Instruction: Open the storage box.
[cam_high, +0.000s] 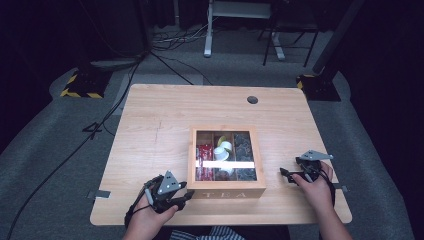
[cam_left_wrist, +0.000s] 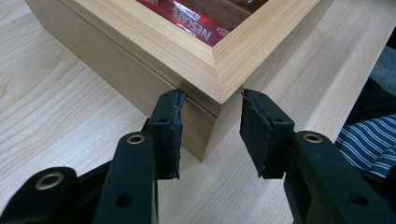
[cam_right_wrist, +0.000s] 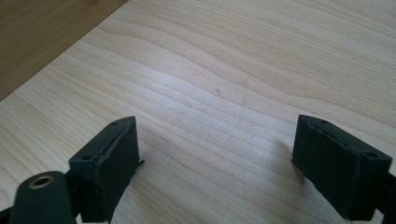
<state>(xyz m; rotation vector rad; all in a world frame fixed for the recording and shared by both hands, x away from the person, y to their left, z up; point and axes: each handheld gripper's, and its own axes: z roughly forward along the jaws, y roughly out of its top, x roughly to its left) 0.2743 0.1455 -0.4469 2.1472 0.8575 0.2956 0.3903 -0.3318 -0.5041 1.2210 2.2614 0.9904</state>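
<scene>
High view: the tea box (cam_high: 226, 190) sits near the table's (cam_high: 150, 130) front edge, lid shut. The left gripper (cam_high: 186, 195) is at its front-left corner; the right gripper (cam_high: 285, 173) rests apart.

Left gripper view: jaws straddle the box corner, touching.

Right gripper view: 2 jaws gape over bare table.

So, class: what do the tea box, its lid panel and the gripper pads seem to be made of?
Tea box: pale wood, matt, straight grain lines on its frame.
Lid panel: clear glass or plastic; it shows the contents and a bright glare strip.
Pads: black, dull, rough-edged, probably rubber or foam.
</scene>
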